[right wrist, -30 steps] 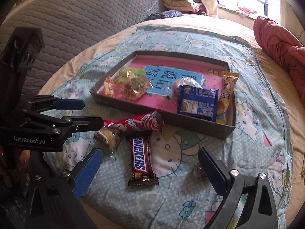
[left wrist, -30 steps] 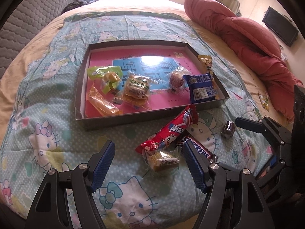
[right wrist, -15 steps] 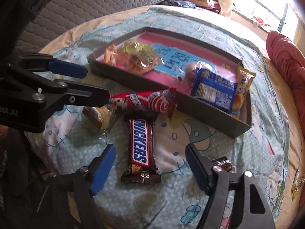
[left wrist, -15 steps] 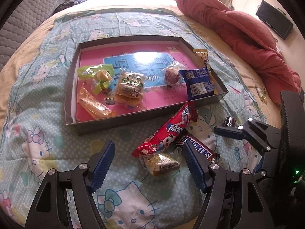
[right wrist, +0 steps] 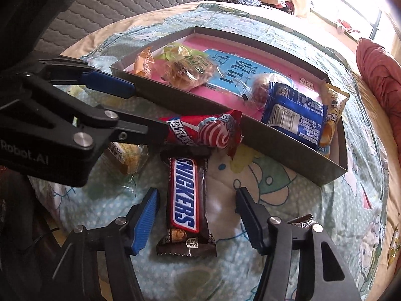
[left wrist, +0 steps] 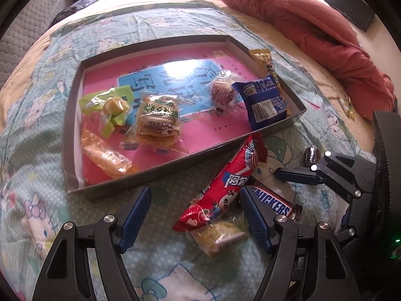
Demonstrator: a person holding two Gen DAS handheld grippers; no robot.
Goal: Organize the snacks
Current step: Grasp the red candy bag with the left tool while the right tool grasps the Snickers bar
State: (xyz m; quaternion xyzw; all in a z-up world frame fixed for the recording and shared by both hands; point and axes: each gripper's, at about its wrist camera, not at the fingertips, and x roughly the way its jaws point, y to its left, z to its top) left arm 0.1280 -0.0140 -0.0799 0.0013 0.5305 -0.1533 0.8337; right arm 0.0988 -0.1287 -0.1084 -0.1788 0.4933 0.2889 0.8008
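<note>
Right claw (right wrist: 196, 219) is hanging spread wide, empty, straddling the Snickers (right wrist: 185, 198) on the bed (right wrist: 288, 238). The bar's long axis is running straight away from the claw, lying between the pads (right wrist: 146, 220), so the wrapper's narrow width is facing them. Its far end is tucking under the red pack (right wrist: 205, 131), which is leaning on the tray (right wrist: 288, 138) wall.

Left claw (left wrist: 196, 214) is also spread and empty, hovering beside the red pack and the cracker pack (left wrist: 219, 234); it is crowding the Snickers' far end. Right is nearer.

Likely next: closing on the bar. Room is open to the right, toward the small dark candy (right wrist: 302, 219).
</note>
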